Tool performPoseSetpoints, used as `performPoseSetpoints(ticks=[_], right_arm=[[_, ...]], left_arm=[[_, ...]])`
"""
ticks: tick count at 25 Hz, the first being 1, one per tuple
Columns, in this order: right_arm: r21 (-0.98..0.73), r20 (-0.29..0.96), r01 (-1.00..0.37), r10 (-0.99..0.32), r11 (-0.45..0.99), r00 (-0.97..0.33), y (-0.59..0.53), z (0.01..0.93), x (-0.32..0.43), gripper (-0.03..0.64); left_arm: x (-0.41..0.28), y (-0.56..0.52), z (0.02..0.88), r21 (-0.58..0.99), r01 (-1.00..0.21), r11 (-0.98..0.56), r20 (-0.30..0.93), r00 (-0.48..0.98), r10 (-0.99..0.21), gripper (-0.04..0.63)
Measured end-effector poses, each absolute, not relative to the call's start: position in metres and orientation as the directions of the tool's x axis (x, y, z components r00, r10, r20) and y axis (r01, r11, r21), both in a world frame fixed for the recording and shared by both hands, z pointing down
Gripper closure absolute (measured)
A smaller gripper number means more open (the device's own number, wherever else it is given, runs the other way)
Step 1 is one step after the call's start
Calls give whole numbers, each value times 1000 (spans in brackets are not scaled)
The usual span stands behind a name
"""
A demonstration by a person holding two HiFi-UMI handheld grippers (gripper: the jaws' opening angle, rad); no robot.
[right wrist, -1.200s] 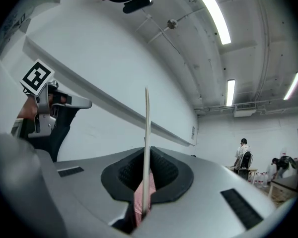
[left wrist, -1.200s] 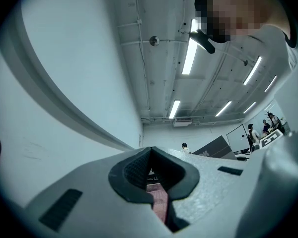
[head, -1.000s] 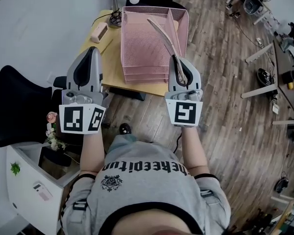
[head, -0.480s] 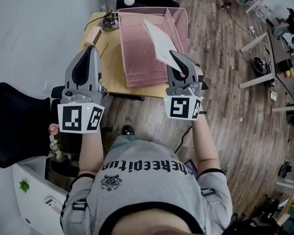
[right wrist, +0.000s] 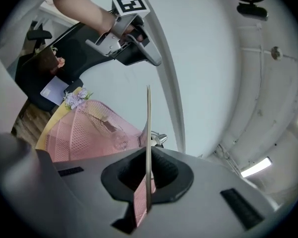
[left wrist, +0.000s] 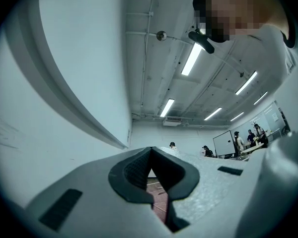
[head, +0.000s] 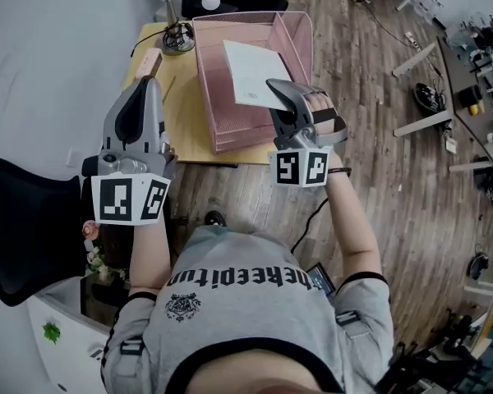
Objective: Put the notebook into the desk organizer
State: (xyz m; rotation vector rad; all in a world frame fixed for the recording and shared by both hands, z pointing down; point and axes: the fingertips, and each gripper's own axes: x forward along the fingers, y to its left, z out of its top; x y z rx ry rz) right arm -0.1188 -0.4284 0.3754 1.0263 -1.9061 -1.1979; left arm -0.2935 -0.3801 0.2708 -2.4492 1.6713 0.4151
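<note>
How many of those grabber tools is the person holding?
2. The left gripper, shut and empty, is over the desk's left edge, beside the organizer. The right gripper, over the organizer, is shut on the notebook. None seem hidden.

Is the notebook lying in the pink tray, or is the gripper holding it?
Held. The right gripper is shut on the notebook, flat above the pink organizer. Whether it touches the mesh, I cannot tell.

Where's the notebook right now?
Head view, top centre: the notebook is clamped in the right gripper, lying broadside over the pink desk organizer.
</note>
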Motion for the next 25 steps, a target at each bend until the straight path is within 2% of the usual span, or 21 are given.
performPoseSetpoints(ticks=[9, 17, 25], right_arm=[[961, 195, -92, -871, 262, -450, -460, 400, -134, 607], [966, 237, 3, -878, 260, -417, -486, 413, -141, 607], [928, 362, 54, -852, 370, -379, -503, 434, -142, 607]], left_arm=[[-316, -389, 280, 49, -929, -368, -299, 338, -892, 595], [-329, -387, 286, 57, -931, -360, -294, 328, -897, 597], [-343, -387, 288, 61, -940, -336, -288, 306, -907, 595]])
